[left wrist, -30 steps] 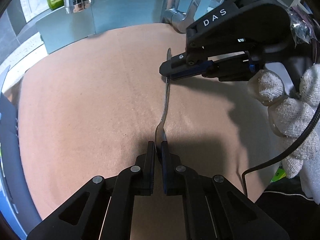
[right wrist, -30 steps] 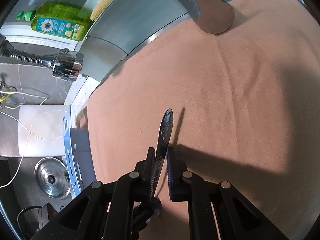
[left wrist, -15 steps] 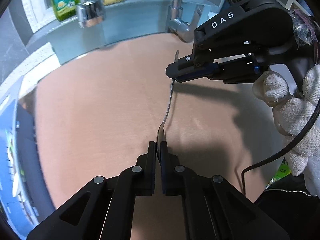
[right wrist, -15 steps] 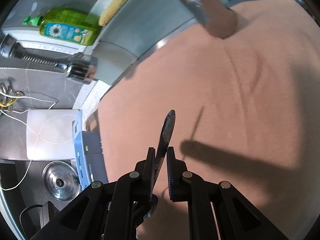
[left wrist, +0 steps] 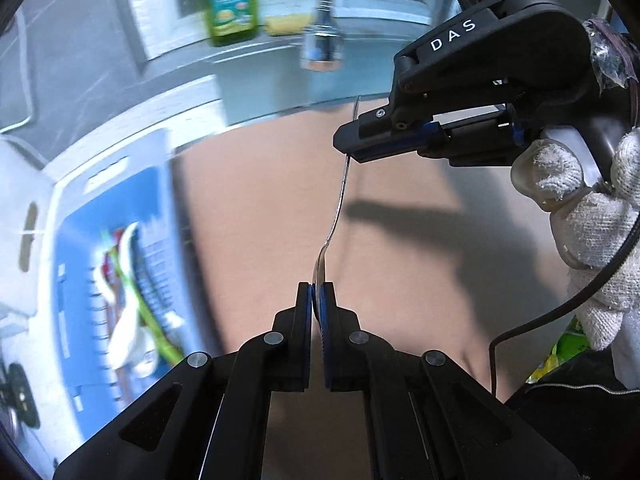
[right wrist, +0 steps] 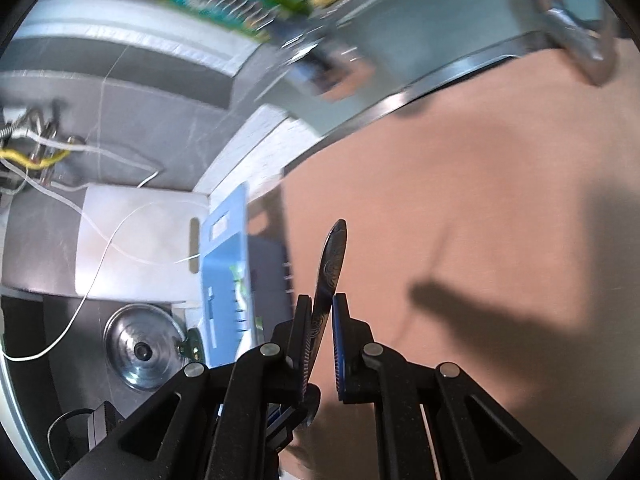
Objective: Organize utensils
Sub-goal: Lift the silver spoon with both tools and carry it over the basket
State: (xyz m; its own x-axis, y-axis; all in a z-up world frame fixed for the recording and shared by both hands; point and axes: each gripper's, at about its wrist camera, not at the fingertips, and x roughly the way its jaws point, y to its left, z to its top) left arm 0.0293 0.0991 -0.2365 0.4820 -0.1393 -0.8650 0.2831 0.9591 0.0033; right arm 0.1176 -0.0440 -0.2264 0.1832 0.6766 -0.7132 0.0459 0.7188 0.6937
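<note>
A metal utensil [left wrist: 340,204] was held off the brown table [left wrist: 256,220] at both ends: its head pinched in the left gripper [left wrist: 316,300], its handle clamped by the right gripper [left wrist: 352,152] at upper right. The carrying step appeared in hand. Next, alignment over the blue basket [left wrist: 100,208] at left was judged necessary before release.

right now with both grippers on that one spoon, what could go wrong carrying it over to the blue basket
1. The spoon is thin and pinched at both ends, bowl in the left gripper, handle in the right gripper. If the hands drift apart or twist, it may bend or slip out.
2. The blue basket already holds utensils, so the spoon could snag on them.
3. The hanging sprayer head is near the raised handle and might get knocked.
</note>
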